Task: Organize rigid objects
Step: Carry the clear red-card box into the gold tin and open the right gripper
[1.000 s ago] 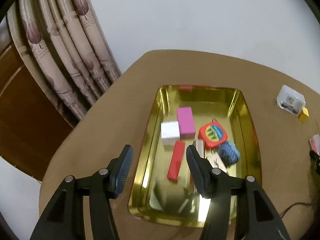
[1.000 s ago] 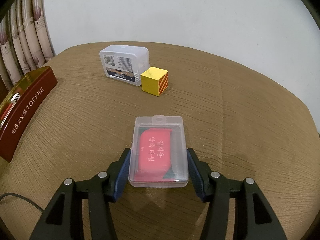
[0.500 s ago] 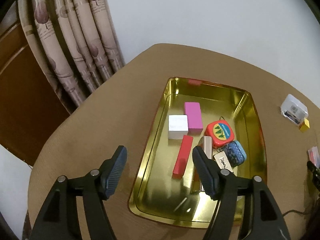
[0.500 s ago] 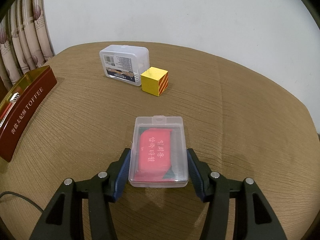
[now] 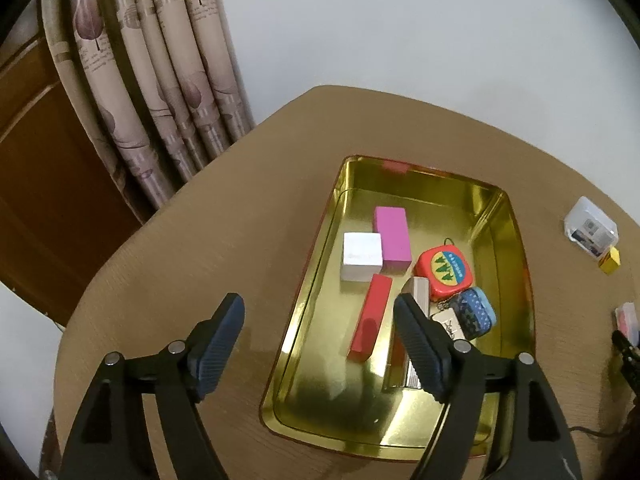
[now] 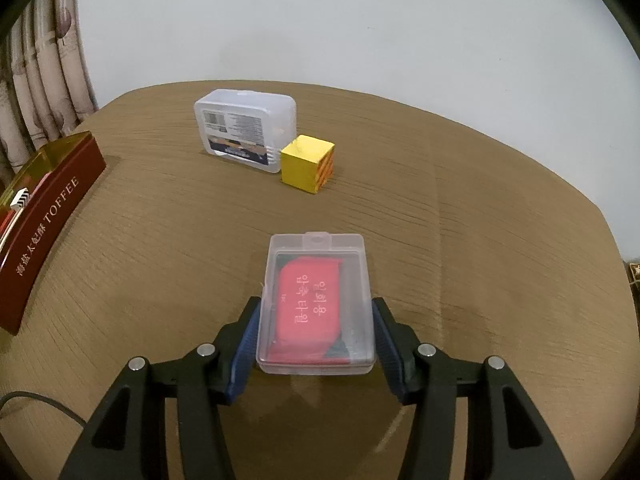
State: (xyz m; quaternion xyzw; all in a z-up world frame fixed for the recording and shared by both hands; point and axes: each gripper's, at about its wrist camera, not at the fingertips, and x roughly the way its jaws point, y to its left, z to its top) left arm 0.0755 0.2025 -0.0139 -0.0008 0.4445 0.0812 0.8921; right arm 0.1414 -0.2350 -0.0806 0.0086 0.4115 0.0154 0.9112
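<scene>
right wrist: tin (image 6: 44, 216) reads "TOFFEE"; right tongs (image 6: 316, 316) clamp case (image 6: 316, 304).

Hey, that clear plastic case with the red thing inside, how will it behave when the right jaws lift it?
The clear case looks rigid, so probably no flexing. Its smooth walls may slip. The red packet seems loose and might shift.

I see a glossy gold metal tray (image 5: 516, 240), mirror-bright inside, with a shiny dark red outer wall. The table (image 6: 480, 200) wears a matt brown woven cloth with fine ribbing. My right gripper's (image 6: 316, 334) ribbed blue pads (image 6: 244, 344) flank a clear smooth plastic case (image 6: 316, 300). Far off, a frosted plastic box (image 6: 244, 132) touches a matt yellow cube (image 6: 306, 164). The curtain (image 5: 160, 80) looks like soft printed fabric.
</scene>
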